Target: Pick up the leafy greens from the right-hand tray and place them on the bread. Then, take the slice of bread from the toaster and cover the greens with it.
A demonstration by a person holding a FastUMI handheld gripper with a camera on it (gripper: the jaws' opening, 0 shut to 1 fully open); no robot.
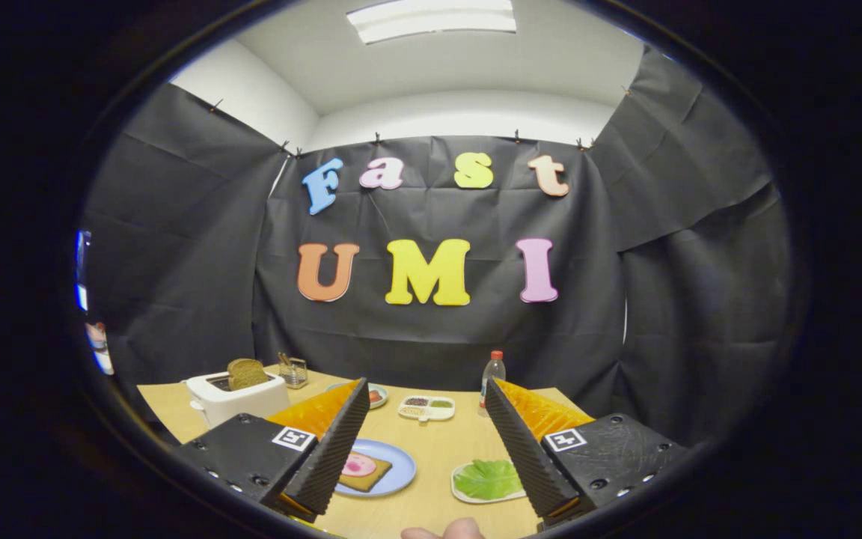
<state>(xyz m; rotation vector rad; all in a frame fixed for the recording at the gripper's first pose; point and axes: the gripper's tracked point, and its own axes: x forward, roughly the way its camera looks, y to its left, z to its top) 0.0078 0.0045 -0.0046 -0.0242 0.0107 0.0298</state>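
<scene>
Black cloth walls close off the booth, and a pale wooden table (431,449) fills its floor below the gripper (431,442), whose fingers are spread wide apart with nothing between them, high above the tabletop.

At about ten o'clock from the fingers stands the toaster (236,397), a brown slice (246,373) poking up out of its slot; it looks dry, stiff and light, and is best pinched across its flat faces near the top edge. Just ahead of the left finger, at roughly seven o'clock, lies the blue plate (401,471) with the bread (364,471) and a pink slice of meat on it.

Close against the right finger, at five o'clock, sits the tray (461,490) with the greens (491,477). They look thin, floppy and almost weightless, likely to slip or tear under a hard squeeze; I judge a gentle pinch on a raised fold near the middle safest.

Beyond, at twelve o'clock, are a condiment dish (426,407) and a bottle (492,378).
</scene>
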